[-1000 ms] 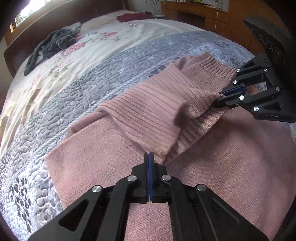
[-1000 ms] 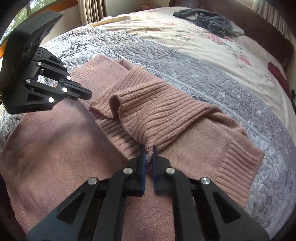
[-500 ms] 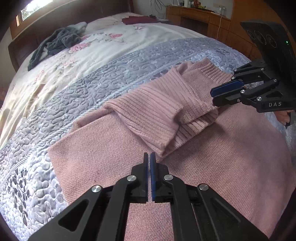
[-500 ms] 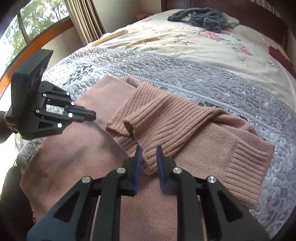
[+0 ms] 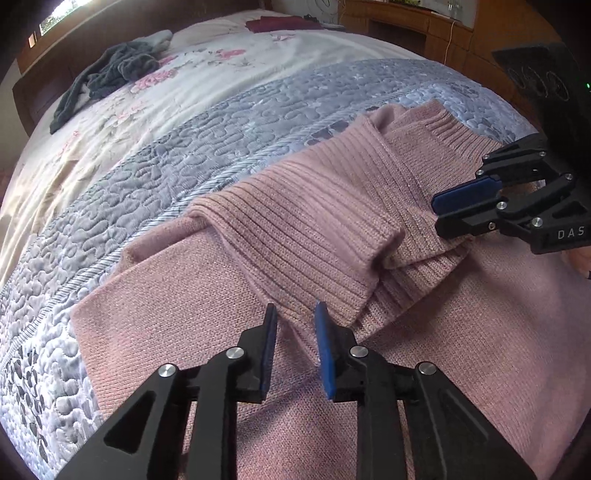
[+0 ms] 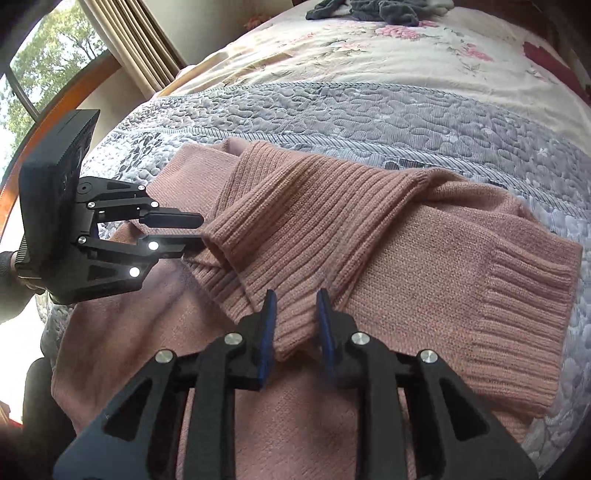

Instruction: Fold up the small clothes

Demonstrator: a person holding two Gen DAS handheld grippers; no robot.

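Observation:
A pink knit sweater [image 5: 461,332] lies flat on the bed, both ribbed sleeves [image 5: 306,236] folded across its body and overlapping in the middle. My left gripper [image 5: 295,317] is open just above the edge of the folded sleeve, holding nothing. At the right of the left wrist view, my right gripper [image 5: 437,212] hovers open over the other sleeve. In the right wrist view the right gripper [image 6: 295,306] stands open, with the sleeve cuff [image 6: 291,332] lying loose between its fingers. There the left gripper [image 6: 195,230] is open beside the sweater [image 6: 480,295].
The sweater rests on a grey-blue quilted band [image 5: 166,177] of a floral bedspread [image 5: 229,85]. A dark grey garment [image 5: 110,74] and a dark red item [image 5: 277,24] lie near the headboard. Wooden furniture [image 5: 406,26] stands beyond the bed. A window with a curtain [image 6: 129,48] is at the left.
Both grippers, shut on the sleeve cuffs a second ago, have opened and let them drop onto the sweater. Both have drawn back slightly.

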